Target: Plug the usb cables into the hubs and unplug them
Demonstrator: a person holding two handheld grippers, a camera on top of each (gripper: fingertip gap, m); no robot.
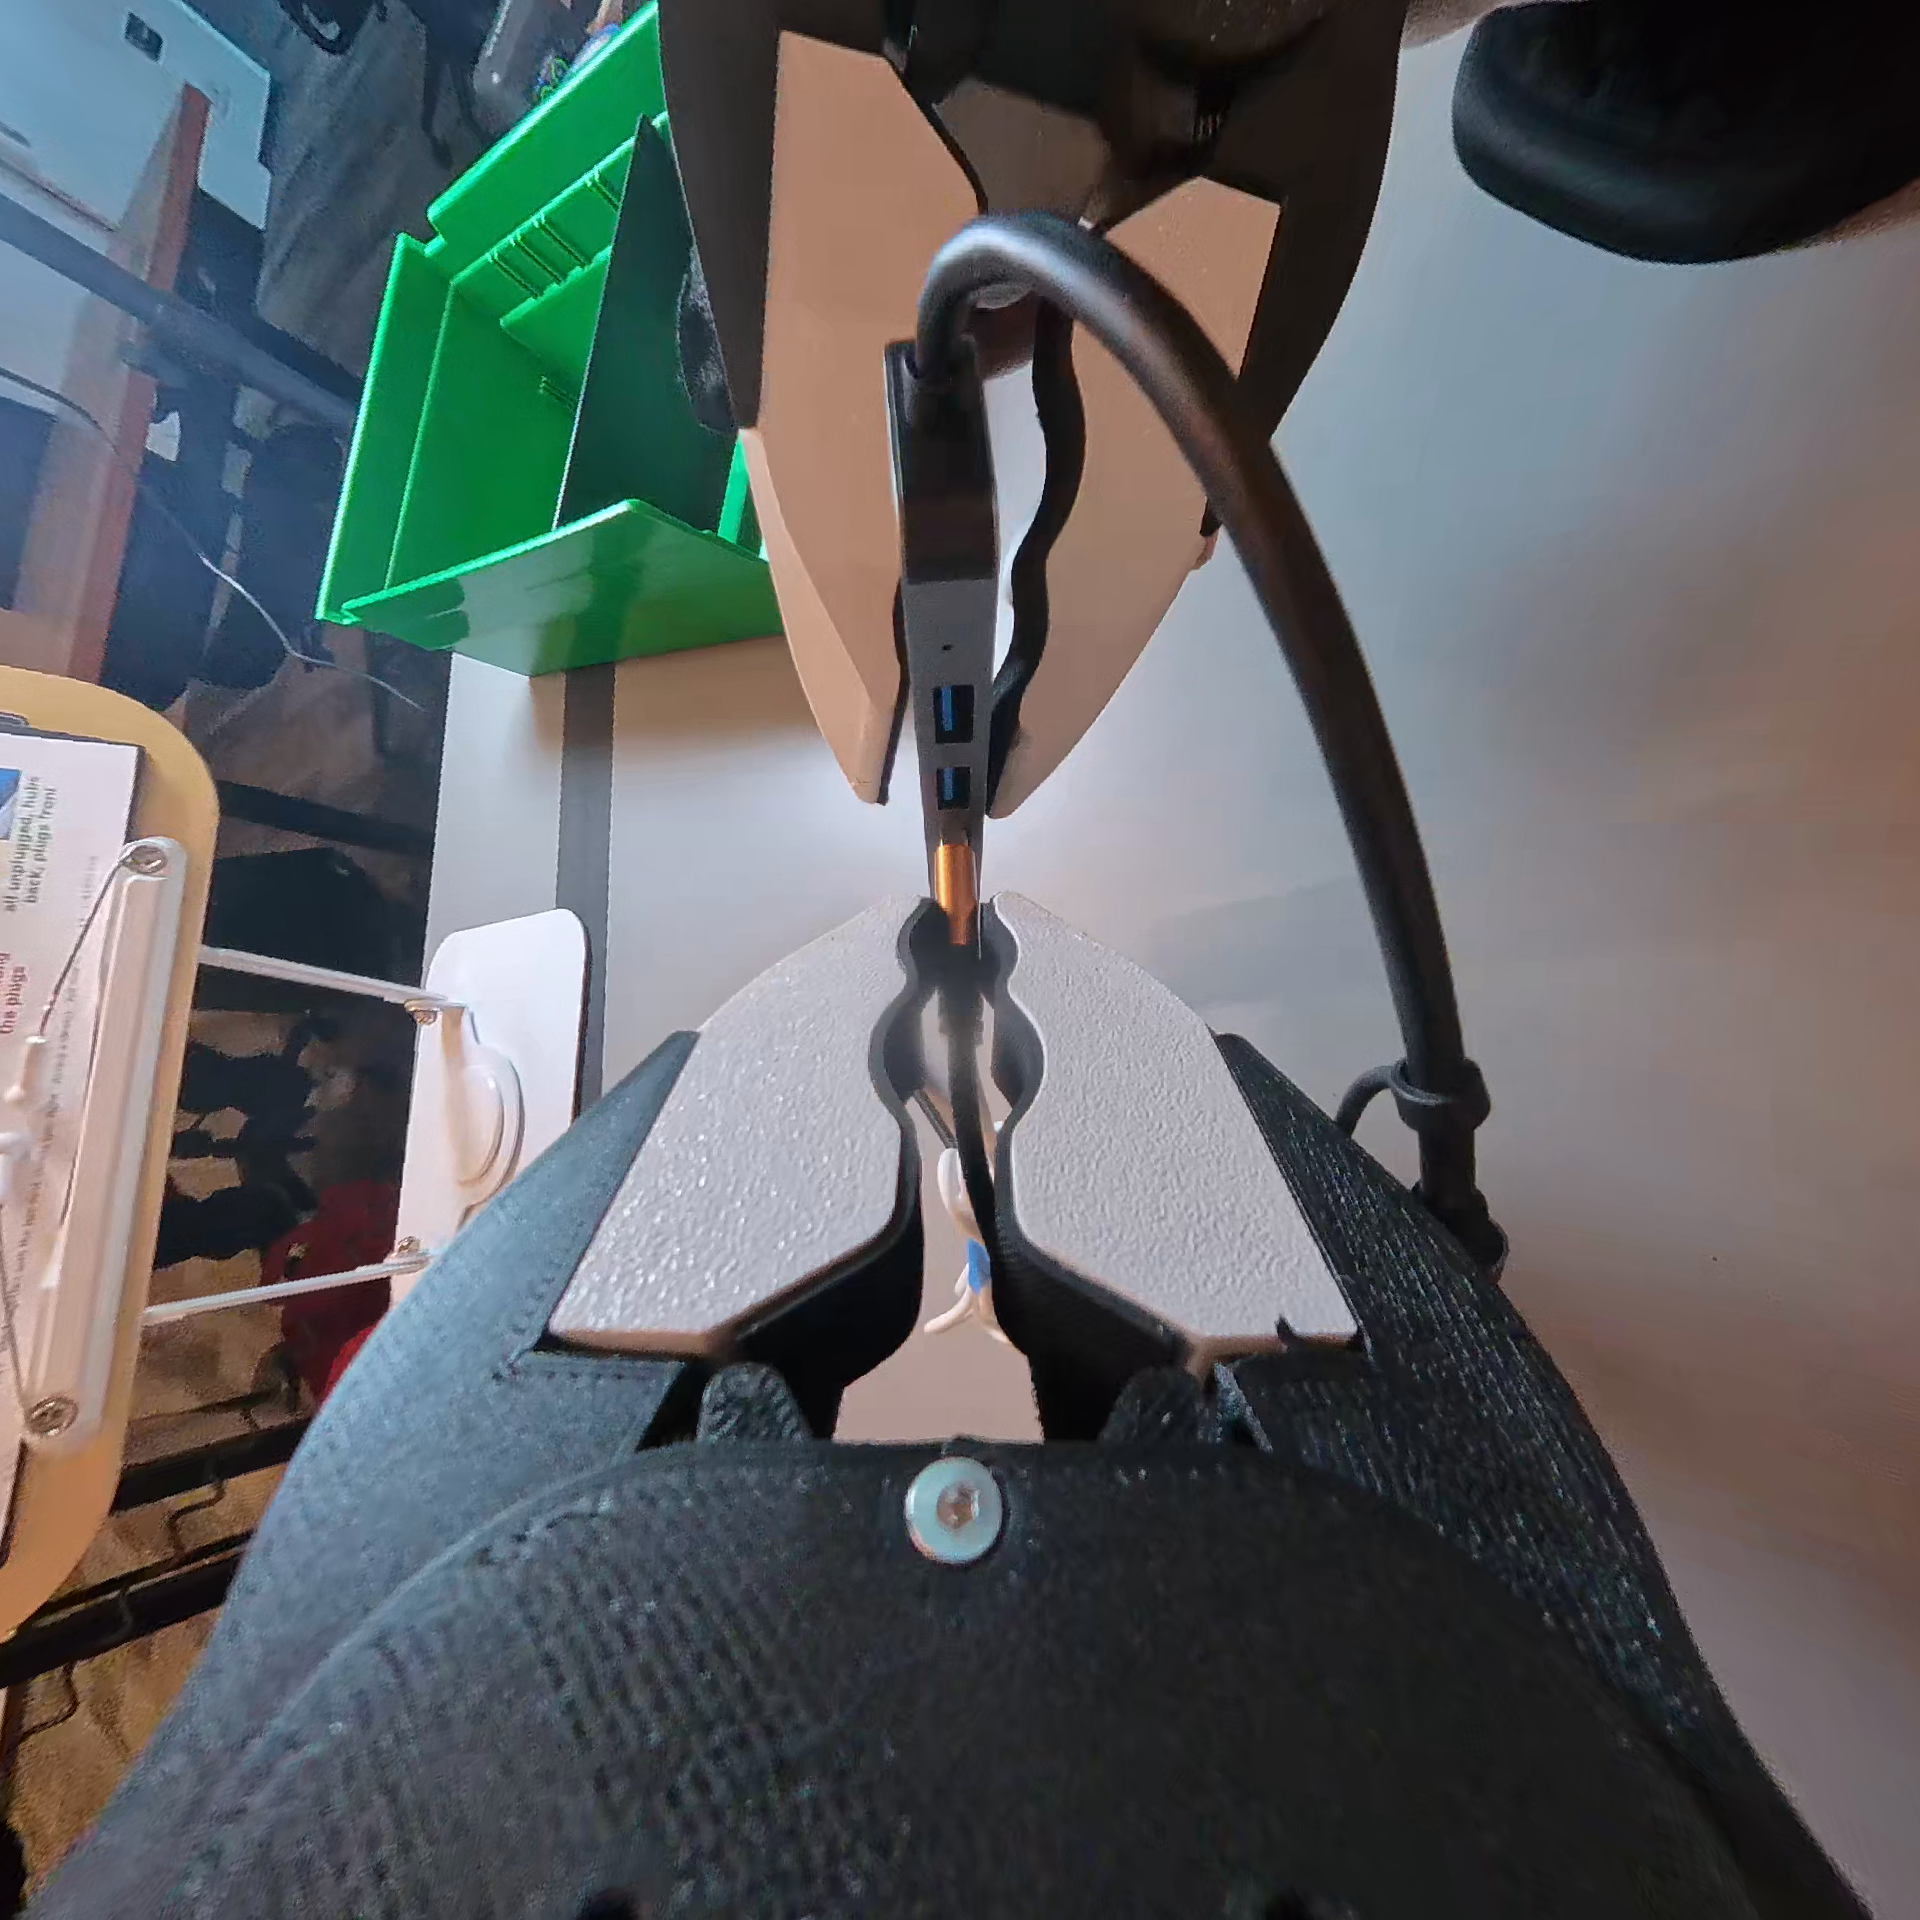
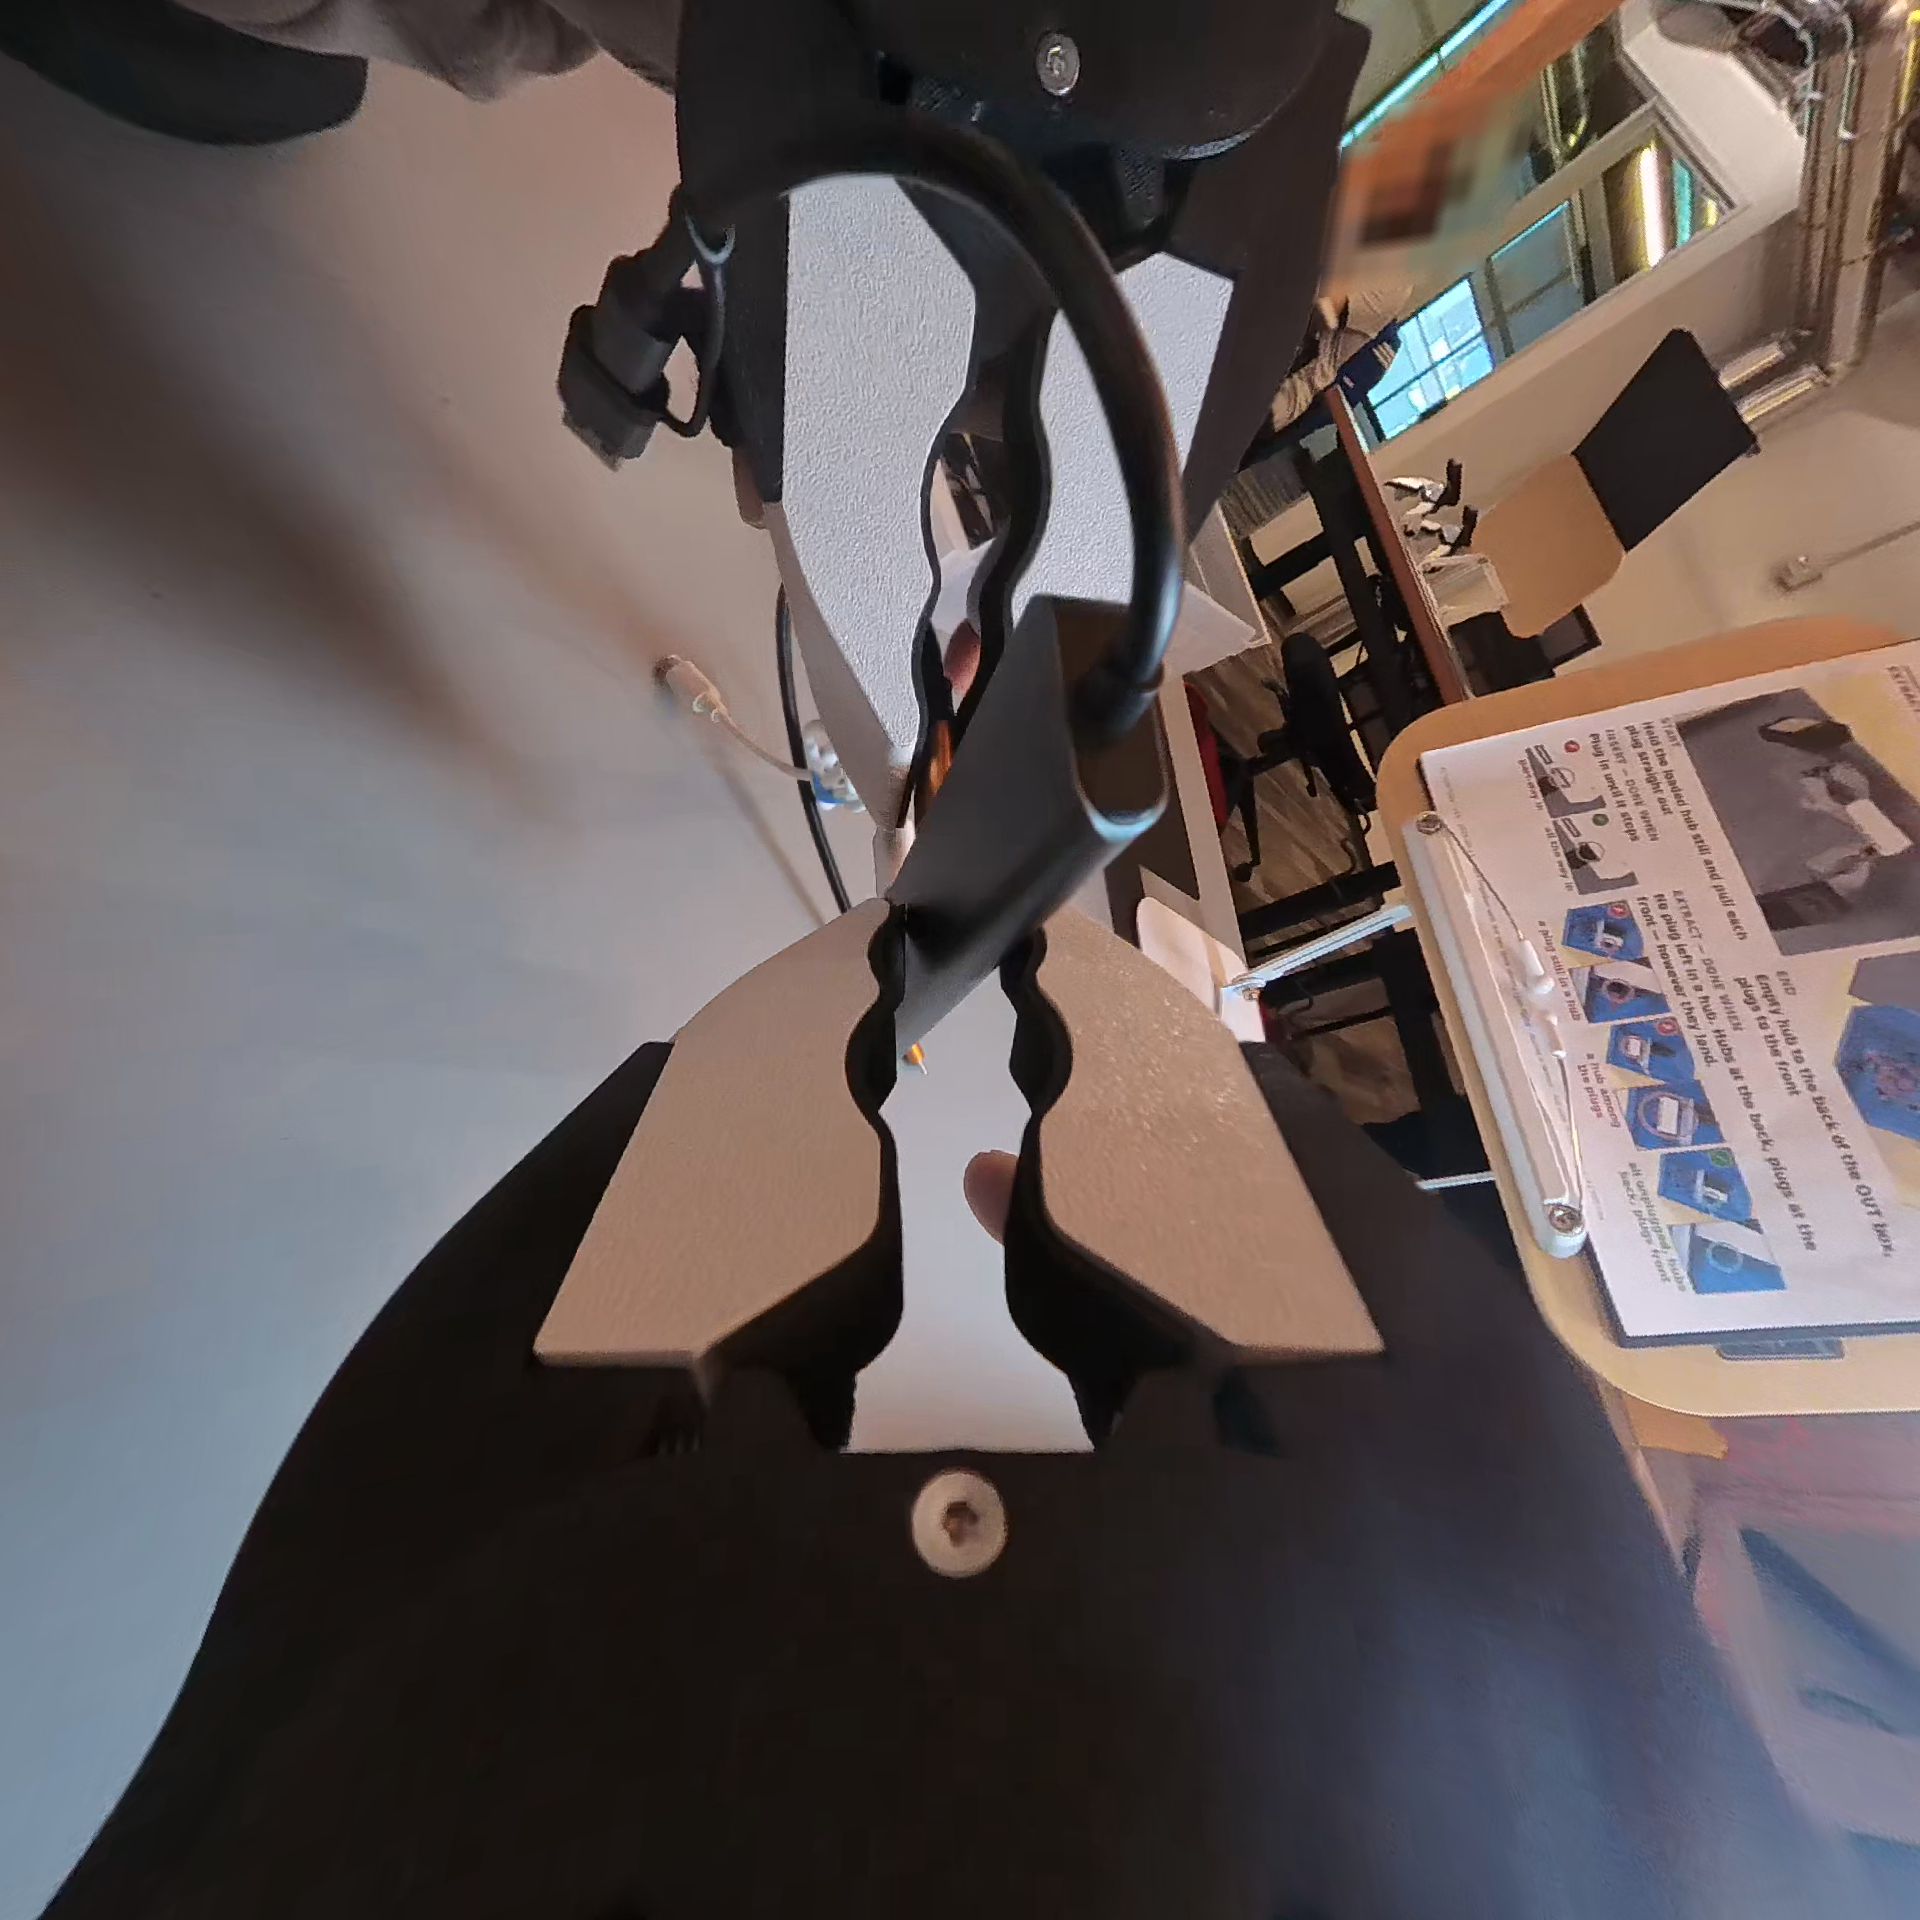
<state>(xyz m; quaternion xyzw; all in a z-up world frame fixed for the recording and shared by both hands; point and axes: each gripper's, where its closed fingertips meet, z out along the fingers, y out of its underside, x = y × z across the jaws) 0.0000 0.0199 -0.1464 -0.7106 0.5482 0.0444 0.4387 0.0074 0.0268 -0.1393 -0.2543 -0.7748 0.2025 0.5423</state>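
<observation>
Left tool pinches the orange plug while my right tool clamps the hub steady at its port.

A green plastic bin with upright dividers stands on the pale table ahead and to the left of the left tool, at the table's far-left edge. Farther left, off the table, a beige board carries a printed sheet under a white clip bar. From the right tool the same board lies to the right with its sheet and bar, and beyond it, ahead and right, are a beige-and-black chair, a black office chair and windows.
</observation>
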